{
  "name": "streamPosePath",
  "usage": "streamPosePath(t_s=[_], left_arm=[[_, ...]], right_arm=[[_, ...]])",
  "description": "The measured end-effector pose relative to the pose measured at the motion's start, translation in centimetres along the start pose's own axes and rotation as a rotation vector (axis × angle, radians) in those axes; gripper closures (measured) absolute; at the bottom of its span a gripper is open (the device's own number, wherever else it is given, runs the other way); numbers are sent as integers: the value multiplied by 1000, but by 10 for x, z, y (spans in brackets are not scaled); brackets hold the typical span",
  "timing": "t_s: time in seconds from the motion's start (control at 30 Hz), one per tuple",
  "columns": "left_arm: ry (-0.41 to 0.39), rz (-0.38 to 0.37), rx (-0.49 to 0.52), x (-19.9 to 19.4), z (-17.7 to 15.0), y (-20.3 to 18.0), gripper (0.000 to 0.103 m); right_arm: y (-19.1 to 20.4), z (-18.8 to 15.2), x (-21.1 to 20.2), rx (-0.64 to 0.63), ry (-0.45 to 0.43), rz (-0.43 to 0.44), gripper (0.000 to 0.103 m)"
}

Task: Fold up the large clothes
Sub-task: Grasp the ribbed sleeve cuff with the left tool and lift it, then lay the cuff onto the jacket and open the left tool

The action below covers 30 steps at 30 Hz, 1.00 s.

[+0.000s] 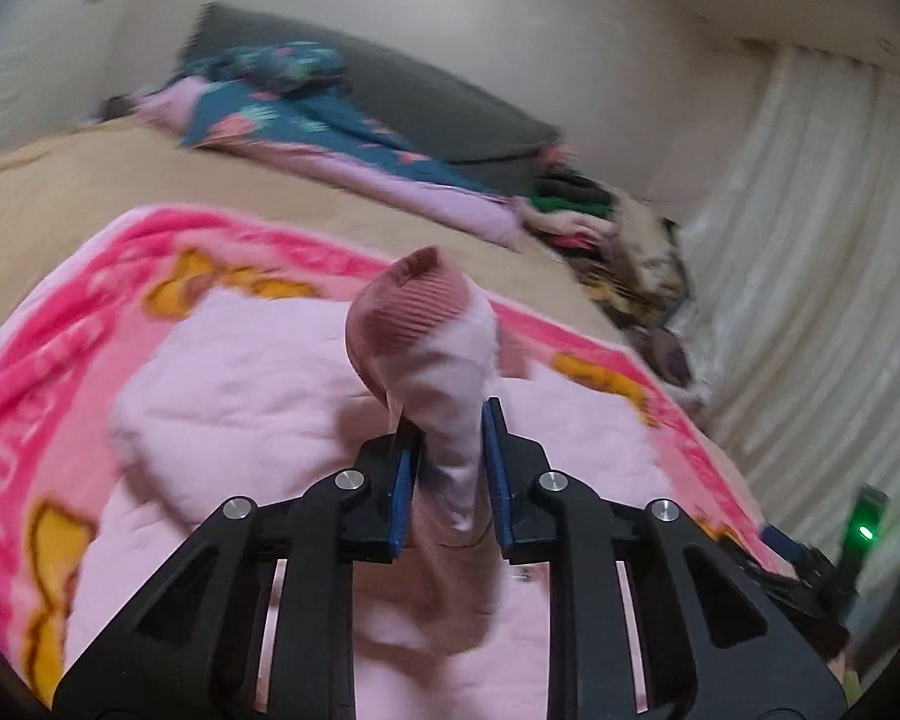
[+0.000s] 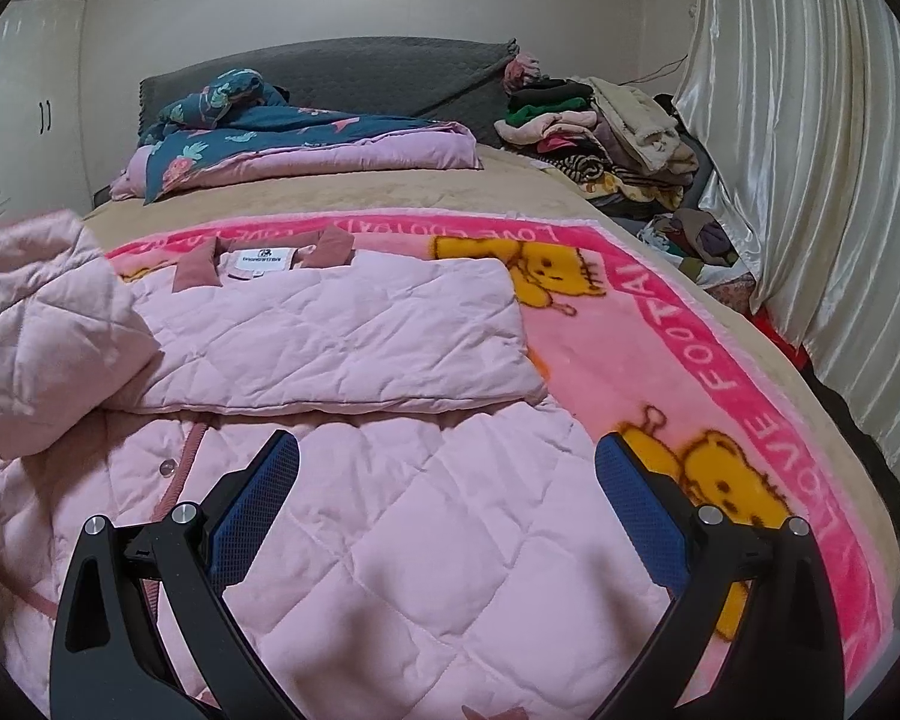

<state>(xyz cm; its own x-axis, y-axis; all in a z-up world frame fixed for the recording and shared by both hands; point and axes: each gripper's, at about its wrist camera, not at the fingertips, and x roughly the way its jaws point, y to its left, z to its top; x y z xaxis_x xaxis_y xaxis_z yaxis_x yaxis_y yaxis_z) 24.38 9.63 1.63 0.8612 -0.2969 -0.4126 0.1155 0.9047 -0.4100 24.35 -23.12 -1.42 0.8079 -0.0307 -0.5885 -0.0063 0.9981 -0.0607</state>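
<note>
Pinching the jacket's sleeve [image 1: 426, 360], left tongs [image 1: 450, 456] clamp it.

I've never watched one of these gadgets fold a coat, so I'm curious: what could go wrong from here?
The left hand-held gripper pinches only a narrow bunch of the pink quilted jacket's sleeve near the ribbed cuff, so the puffy fabric might slip free.

Pulling that sleeve could drag and rumple the already folded part by the collar.

The right hand-held gripper hovers open over the jacket, pinning nothing, so the jacket may slide on the pink blanket.
</note>
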Motion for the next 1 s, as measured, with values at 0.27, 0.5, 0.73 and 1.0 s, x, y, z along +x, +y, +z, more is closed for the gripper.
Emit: streamPosePath(t_s=[0.27, 0.5, 0.73, 1.0], left_arm=[[124, -132, 202, 41, -21, -84, 89], [254, -190, 306, 77, -54, -115, 58], [257, -181, 336, 72, -50, -107, 12], [229, 124, 285, 76, -6, -35, 9]], right_arm=[[-17, 2, -4, 19, -1, -44, 5], [-47, -3, -1, 57, 37, -131, 5], [-43, -9, 1, 67, 58, -121, 5], [10, -3, 10, 46, 137, 44, 4]])
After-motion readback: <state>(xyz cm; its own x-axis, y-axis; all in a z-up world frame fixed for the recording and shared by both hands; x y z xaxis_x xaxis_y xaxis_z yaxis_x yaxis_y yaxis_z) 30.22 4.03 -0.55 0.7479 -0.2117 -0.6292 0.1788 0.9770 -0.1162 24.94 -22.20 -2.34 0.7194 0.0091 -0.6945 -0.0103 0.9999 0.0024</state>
